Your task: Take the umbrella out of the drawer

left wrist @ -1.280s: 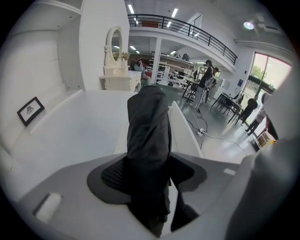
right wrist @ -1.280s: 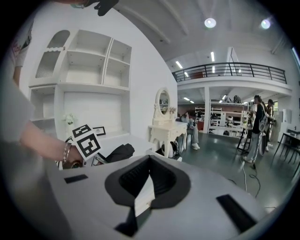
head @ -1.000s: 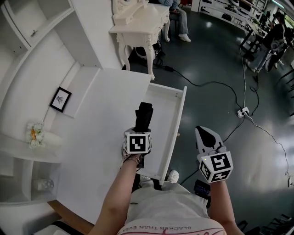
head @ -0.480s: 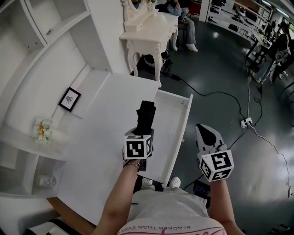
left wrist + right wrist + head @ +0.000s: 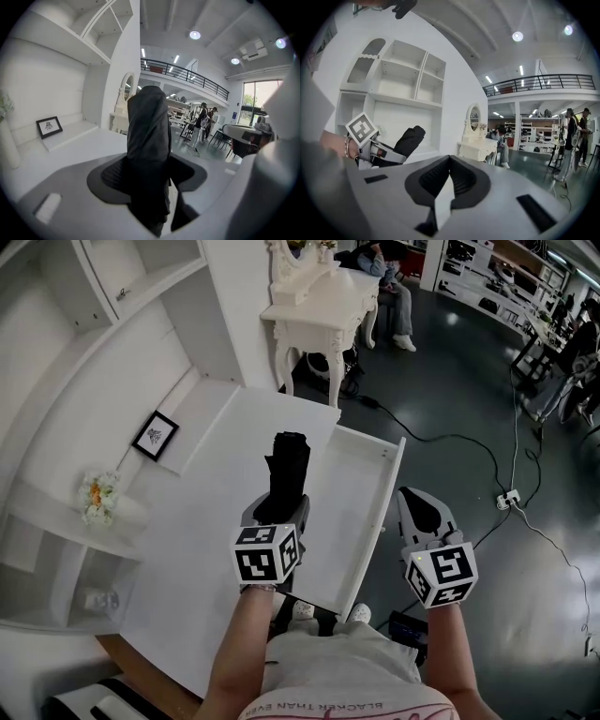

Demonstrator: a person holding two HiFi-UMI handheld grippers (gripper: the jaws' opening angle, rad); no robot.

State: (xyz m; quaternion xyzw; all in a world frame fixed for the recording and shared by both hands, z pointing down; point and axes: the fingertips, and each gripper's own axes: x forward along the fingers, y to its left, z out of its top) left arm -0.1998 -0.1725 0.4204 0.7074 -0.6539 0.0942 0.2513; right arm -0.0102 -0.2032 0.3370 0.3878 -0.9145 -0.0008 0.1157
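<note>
A black folded umbrella (image 5: 287, 472) juts out from my left gripper (image 5: 279, 509), which is shut on its lower part, above the left side of the open white drawer (image 5: 390, 491). In the left gripper view the umbrella (image 5: 149, 136) stands up between the dark pads and fills the middle. My right gripper (image 5: 419, 512) hovers just right of the drawer front, jaws together with nothing in them (image 5: 449, 177). From the right gripper view the umbrella (image 5: 408, 137) and the left gripper (image 5: 384, 154) show at the left.
The white cabinet top (image 5: 202, 549) lies to the left, with a small framed picture (image 5: 155, 437) and flowers (image 5: 97, 498) on the shelving. A white dressing table (image 5: 319, 301) stands beyond, a seated person (image 5: 389, 277) behind it. Cables and a power strip (image 5: 509, 495) cross the dark floor.
The left gripper has risen with the umbrella, lifting it higher above the drawer and tilting it up. The right gripper has drifted slightly upward beside the drawer.
</note>
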